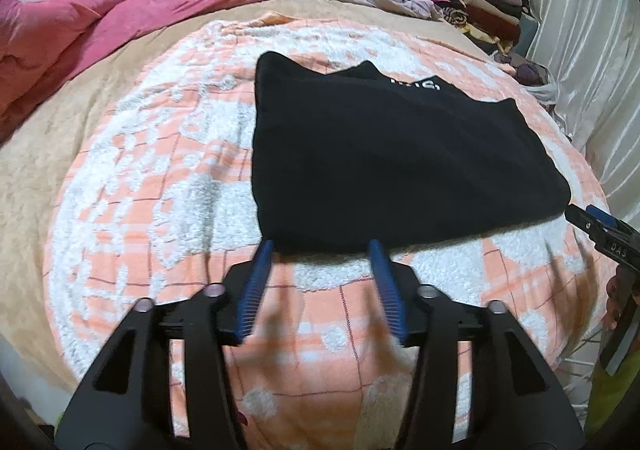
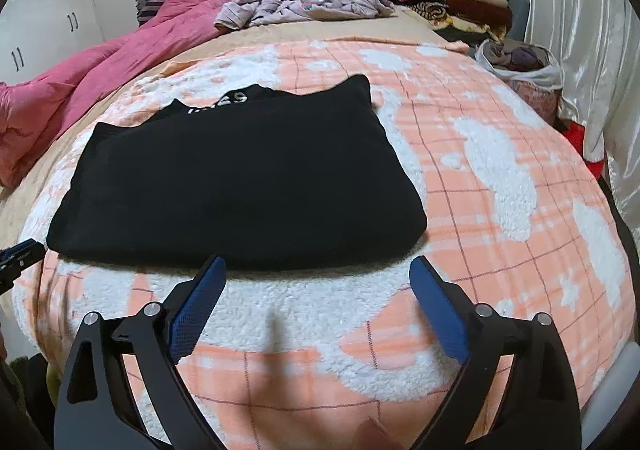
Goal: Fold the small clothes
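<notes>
Left wrist view shows the black garment (image 1: 384, 153) folded flat mid-blanket (image 1: 160, 169), near its front edge; left gripper (image 1: 322, 246) part-open, empty; right gripper (image 2: 318, 264) wide open, empty; unfolded clothes (image 2: 296, 7) at the bed's far edge likely remain.

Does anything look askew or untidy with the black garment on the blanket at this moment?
Nothing serious. The folded black garment lies flat on the orange-and-white blanket, but its far edge is uneven: two corners poke up and a strip with white lettering shows between them. Both the left gripper and right gripper are open, clear of it.
</notes>
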Available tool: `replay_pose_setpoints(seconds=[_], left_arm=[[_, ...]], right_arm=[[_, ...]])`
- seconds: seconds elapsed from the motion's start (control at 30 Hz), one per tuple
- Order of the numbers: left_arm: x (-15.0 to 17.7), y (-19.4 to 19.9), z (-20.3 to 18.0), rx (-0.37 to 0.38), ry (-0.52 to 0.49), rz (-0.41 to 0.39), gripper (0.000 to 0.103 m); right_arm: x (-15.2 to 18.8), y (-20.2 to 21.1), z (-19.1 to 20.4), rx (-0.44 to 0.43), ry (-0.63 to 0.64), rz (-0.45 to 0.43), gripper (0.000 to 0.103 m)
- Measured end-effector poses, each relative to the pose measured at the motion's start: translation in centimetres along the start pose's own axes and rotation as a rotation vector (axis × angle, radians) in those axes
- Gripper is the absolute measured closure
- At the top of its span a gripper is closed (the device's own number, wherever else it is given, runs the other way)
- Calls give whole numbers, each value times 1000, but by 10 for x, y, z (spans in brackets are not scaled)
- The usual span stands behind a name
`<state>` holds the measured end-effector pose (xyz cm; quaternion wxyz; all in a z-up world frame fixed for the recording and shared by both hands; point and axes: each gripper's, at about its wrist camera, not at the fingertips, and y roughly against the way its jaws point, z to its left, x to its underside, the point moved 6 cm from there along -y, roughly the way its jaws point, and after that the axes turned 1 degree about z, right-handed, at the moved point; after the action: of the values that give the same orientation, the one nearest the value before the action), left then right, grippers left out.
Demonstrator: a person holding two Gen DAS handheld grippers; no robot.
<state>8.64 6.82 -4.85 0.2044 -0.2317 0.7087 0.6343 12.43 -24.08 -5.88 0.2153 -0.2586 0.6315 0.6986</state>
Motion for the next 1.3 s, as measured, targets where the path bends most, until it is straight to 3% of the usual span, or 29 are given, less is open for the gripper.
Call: replay_pose_setpoints(seconds=[0.1,0.27,0.43,0.83,1.3], left_arm=[[-2,7,2,-7,3,-15,49],[-6,18,5,-32,-3,-45,18],[-10,29,10,-61,-3,-72,11],[-21,45,34,-117,46,-129,10],[-35,37,74,-167,118,-135,10]], right_arm=[[-1,4,4,-8,5,-9,9],[-4,15,15,-32,22,-32,6],[-8,23,32,-50,57,-58,5],[-16,35,70,-108,130,-100,5],[-13,24,136,-179,273,-107,5]])
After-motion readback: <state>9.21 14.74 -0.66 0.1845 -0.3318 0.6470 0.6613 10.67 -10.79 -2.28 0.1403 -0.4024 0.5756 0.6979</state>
